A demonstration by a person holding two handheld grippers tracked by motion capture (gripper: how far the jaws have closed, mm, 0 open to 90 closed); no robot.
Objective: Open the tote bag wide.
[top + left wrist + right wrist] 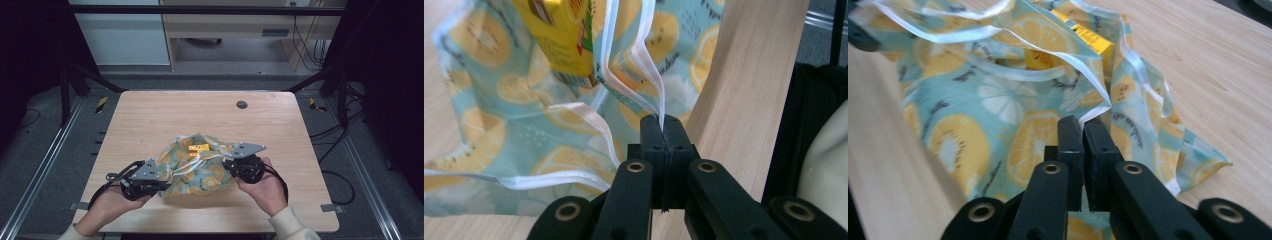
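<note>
On the wooden table [150, 115], both grippers' fingers pinch the crumpled lemon-print bag's [200, 172] white drawstrings [651, 85].

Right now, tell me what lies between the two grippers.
The lemon-print bag with a yellow box in its mouth, seen in the high view.
</note>
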